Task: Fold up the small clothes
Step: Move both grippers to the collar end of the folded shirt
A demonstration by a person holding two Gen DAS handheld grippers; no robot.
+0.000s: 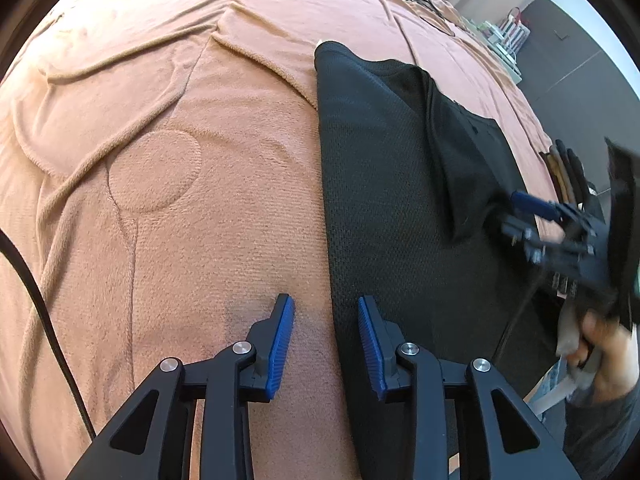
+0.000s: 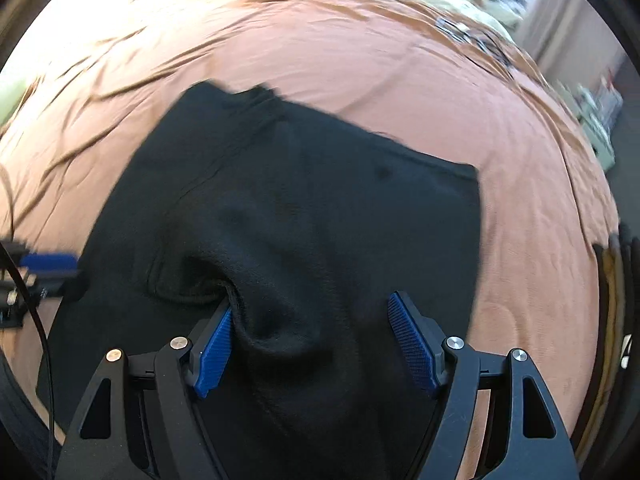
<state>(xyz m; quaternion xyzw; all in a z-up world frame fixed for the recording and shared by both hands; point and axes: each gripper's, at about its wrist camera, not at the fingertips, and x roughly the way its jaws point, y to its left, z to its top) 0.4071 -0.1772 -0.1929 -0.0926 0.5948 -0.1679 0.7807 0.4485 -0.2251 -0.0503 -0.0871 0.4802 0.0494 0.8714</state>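
Two grippers work a black garment [image 1: 384,184] on our orange blanket [image 1: 160,168]: left gripper [image 1: 326,340] spread, empty at its edge; right gripper [image 2: 310,344] spread around a raised fold, mid-fold; next, pinching.

Bright daylight – fisheye-warped edges, right view motion-blurred.

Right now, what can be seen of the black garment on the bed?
The black garment is a dark, mesh-textured knit lying mostly flat on the orange blanket, with one flap folded over its middle. In the right wrist view a bunched fold rises between the right gripper pads, against the left pad; the jaws stand wide, so a firm grip is unclear. The left gripper straddles its straight left edge, open.
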